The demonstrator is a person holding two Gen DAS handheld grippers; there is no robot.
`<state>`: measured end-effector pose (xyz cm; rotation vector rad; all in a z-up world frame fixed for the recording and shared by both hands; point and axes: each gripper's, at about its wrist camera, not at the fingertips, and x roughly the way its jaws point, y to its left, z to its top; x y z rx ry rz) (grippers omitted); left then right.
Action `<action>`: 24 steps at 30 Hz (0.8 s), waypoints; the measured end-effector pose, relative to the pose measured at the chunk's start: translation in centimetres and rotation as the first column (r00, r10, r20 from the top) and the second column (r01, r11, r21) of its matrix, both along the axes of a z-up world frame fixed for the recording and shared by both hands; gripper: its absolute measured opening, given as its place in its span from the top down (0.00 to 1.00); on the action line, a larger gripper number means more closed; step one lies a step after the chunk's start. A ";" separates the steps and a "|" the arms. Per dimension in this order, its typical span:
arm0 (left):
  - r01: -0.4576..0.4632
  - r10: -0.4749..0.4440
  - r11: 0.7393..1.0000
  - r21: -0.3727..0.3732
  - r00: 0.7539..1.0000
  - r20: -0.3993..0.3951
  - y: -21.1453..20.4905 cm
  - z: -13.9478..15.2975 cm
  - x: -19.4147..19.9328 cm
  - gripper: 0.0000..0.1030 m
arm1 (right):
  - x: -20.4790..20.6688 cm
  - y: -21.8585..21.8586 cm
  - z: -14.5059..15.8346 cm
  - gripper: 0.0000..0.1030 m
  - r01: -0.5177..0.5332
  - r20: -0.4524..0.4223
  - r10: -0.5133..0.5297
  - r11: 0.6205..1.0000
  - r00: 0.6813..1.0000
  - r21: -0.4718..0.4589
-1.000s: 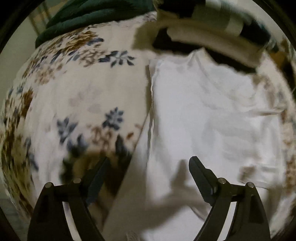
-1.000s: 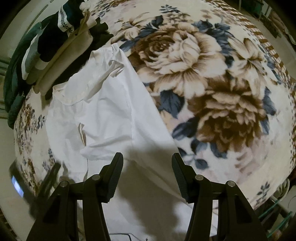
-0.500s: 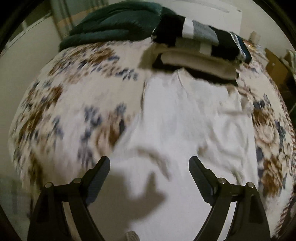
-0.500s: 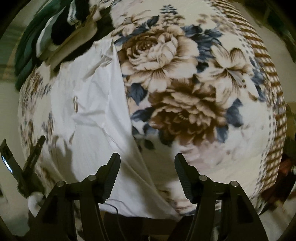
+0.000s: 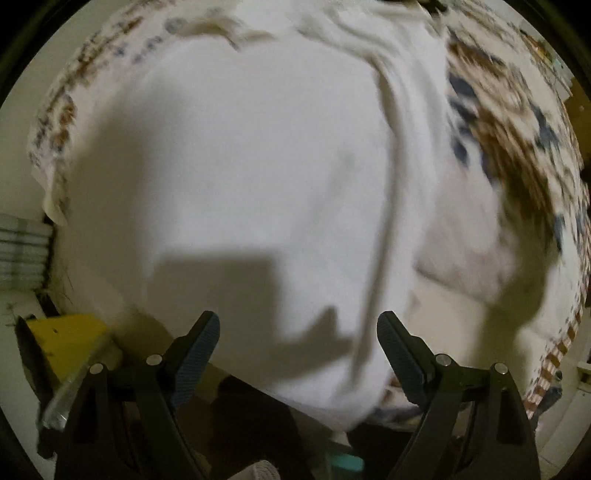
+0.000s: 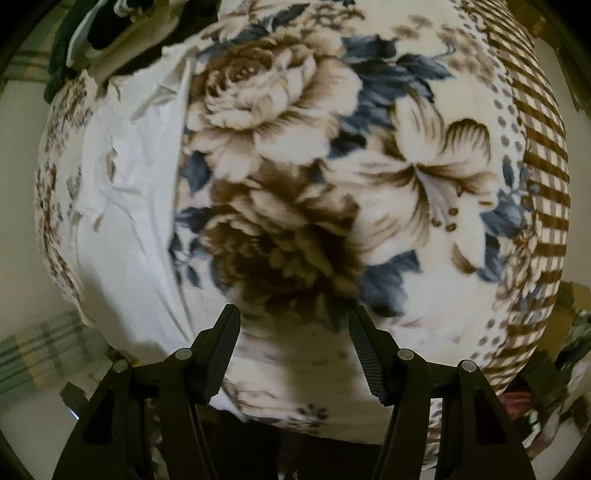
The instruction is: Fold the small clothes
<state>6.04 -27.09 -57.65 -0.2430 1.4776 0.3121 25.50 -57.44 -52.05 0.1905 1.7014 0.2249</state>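
Observation:
A white garment (image 5: 258,166) lies spread on a floral blanket (image 5: 517,122), filling most of the blurred left wrist view. My left gripper (image 5: 297,332) is open and empty, above the garment's near hem at the bed's edge. In the right wrist view the same garment (image 6: 122,206) lies along the left side of the blanket (image 6: 332,166). My right gripper (image 6: 293,325) is open and empty, over the bare floral blanket to the right of the garment.
A stack of folded dark and cream clothes (image 6: 110,33) sits at the far end of the bed. A yellow object (image 5: 62,339) lies below the bed edge at the lower left. The blanket's checked border (image 6: 535,147) marks the right edge.
My left gripper has swung down and toward the garment's near hem; the clothes stack has left its view. My right gripper has shifted right, off the garment and over the bare blanket.

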 end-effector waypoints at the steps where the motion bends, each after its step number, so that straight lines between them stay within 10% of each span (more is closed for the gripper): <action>1: 0.000 0.000 1.000 -0.009 1.000 -0.006 -1.0 -0.9 0.1 0.16 | 0.0 -0.1 -0.5 0.39 -0.015 -0.005 0.015 1.000 1.000 -0.008; 6: -0.037 0.042 0.996 0.078 0.997 -0.071 -2.3 -4.5 0.7 0.16 | 0.3 0.5 -2.4 0.39 -0.081 -0.030 0.080 0.996 0.996 -0.036; 17: -0.220 0.270 0.940 0.260 0.947 -0.172 9.3 -3.7 -7.6 0.16 | 2.7 2.9 -2.9 0.39 -0.145 -0.005 0.145 0.989 0.989 -0.021; 24: -0.234 0.241 0.968 0.090 0.967 -0.077 6.0 -2.8 -7.4 0.16 | 4.6 4.7 -2.9 0.39 -0.176 0.009 0.176 0.984 0.984 0.000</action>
